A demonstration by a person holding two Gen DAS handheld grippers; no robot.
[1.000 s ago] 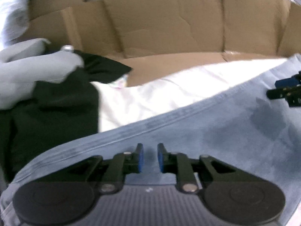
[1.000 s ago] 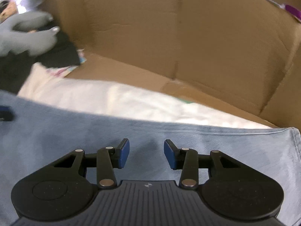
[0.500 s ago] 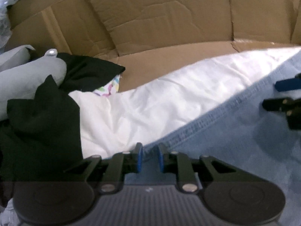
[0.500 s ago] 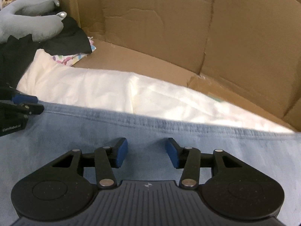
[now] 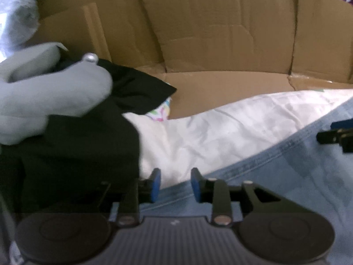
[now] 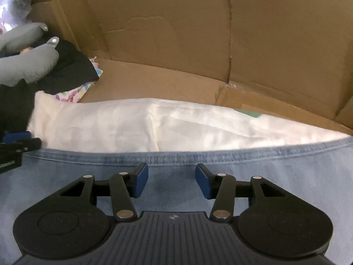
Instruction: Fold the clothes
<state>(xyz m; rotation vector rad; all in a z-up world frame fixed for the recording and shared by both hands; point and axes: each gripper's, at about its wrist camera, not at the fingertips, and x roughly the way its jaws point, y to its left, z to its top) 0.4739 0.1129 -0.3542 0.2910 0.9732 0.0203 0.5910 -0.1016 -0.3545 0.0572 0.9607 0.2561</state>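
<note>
A light blue denim garment [image 5: 286, 187] [image 6: 286, 165] lies flat over a white cloth [image 5: 220, 132] [image 6: 154, 128]. Its stitched hem runs just ahead of both grippers. My left gripper [image 5: 175, 184] is open, and the hem's left end passes under the gap between its fingers. Nothing sits between the fingers of my open right gripper [image 6: 172, 181], which hangs over the denim just short of the hem. Each gripper shows at the edge of the other's view: the right gripper [image 5: 337, 134] and the left gripper [image 6: 15, 145].
Brown cardboard box walls [image 5: 220, 33] [image 6: 176, 33] close off the far side. At the left lies a pile with a black garment [image 5: 77, 143] [image 6: 70, 70], a grey garment [image 5: 55, 92] [image 6: 26, 66] and a patterned cloth [image 5: 162, 112].
Both grippers have drawn back across the denim, so the hem now lies right at the fingertips and more white cloth shows. The left jaws have widened; the right stays open.
</note>
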